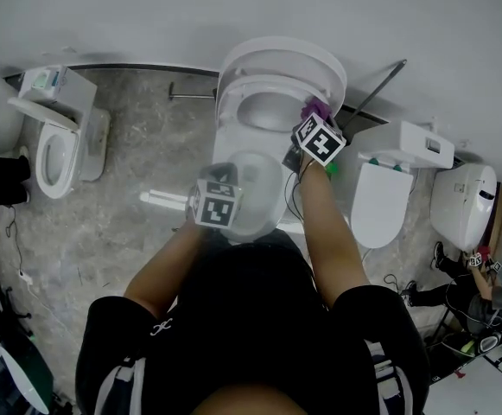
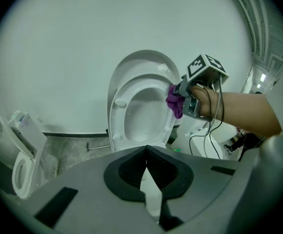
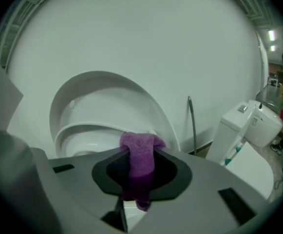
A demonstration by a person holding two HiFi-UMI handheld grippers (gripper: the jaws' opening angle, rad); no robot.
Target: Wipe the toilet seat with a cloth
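A white toilet stands in the middle with its seat (image 1: 231, 109) and lid (image 1: 307, 57) raised against the wall. My right gripper (image 1: 313, 118) is shut on a purple cloth (image 1: 316, 108), held at the right edge of the raised seat (image 2: 153, 84). In the right gripper view the cloth (image 3: 141, 160) hangs folded between the jaws, with the seat (image 3: 78, 133) and lid (image 3: 107, 89) just behind. My left gripper (image 1: 220, 193) hovers over the bowl, lower and nearer to me. Its jaws (image 2: 146, 152) are shut with nothing between them.
Another toilet (image 1: 59, 141) stands at the left, and two more white toilets (image 1: 387, 184) (image 1: 462, 201) at the right. A thin metal rod (image 1: 378, 83) leans on the wall beside the lid. A person (image 1: 475, 275) crouches at the far right.
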